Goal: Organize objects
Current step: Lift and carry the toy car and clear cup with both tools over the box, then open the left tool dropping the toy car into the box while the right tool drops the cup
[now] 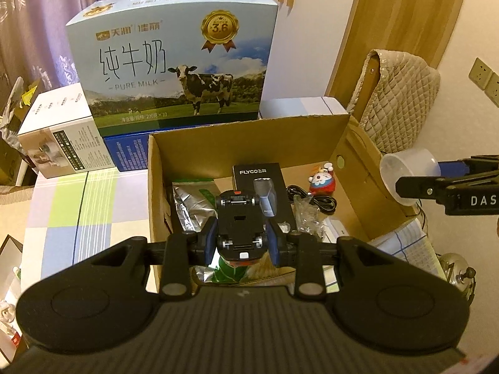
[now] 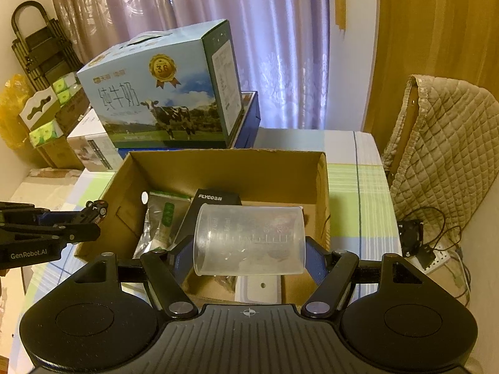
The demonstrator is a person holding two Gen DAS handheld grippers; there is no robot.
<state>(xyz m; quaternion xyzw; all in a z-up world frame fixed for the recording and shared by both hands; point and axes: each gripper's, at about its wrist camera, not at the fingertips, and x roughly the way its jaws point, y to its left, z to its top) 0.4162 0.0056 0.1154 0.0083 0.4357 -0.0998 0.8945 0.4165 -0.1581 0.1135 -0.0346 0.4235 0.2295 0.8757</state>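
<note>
I'm working in somebody's home, a lived-in room and no lab or shop. Mauve patterned curtains (image 2: 249, 46) hang behind the table, which wears a checked cloth (image 1: 62, 212) in green, blue and white. A chair with a quilted beige cover (image 1: 402, 99) stands at the table beside a wooden door (image 1: 402, 15). A gift carton of pure milk (image 1: 174, 65) sits on other boxes at the back, tissue packs (image 2: 46, 124) pile up in the corner, and I see wall sockets (image 1: 486, 76) on the cream wall
</note>
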